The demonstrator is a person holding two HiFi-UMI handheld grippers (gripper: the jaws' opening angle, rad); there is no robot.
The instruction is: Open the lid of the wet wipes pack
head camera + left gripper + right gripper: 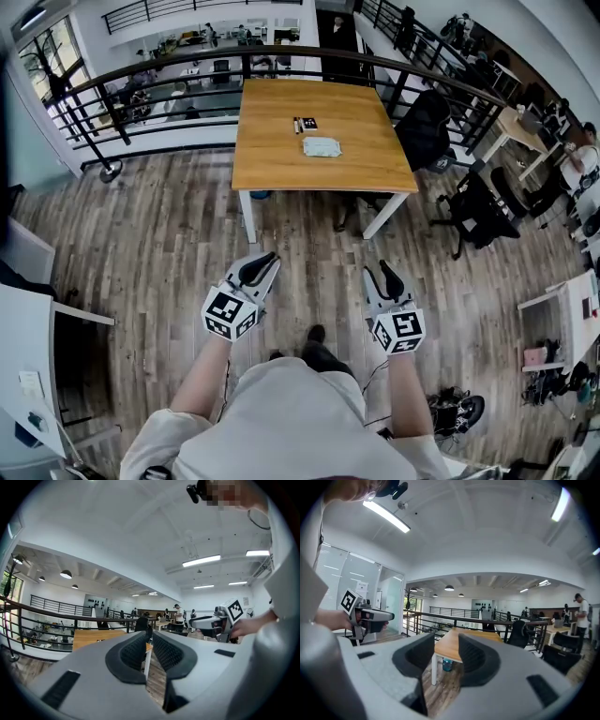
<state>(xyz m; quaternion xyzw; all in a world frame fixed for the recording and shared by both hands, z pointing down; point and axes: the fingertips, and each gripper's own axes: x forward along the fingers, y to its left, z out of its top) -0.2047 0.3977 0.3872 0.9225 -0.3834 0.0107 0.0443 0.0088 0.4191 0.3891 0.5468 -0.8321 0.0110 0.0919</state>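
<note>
The wet wipes pack (322, 146) is a pale flat packet lying on the wooden table (281, 159), far ahead across the plank floor. A small black card (306, 123) lies just behind it. Both grippers are held out low in front of the person, well short of the table. My left gripper (270, 259) (149, 637) has its jaws a narrow slit apart, with nothing between them. My right gripper (380, 270) (446, 641) stands wide open and empty, and the table's near corner (447, 648) shows through its gap. The pack is not visible in either gripper view.
A black railing (169, 80) runs behind and left of the table. Black office chairs (427, 127) stand at its right, with more desks beyond. A blue object (447, 664) sits under the table. A white cabinet (28, 328) is at the left.
</note>
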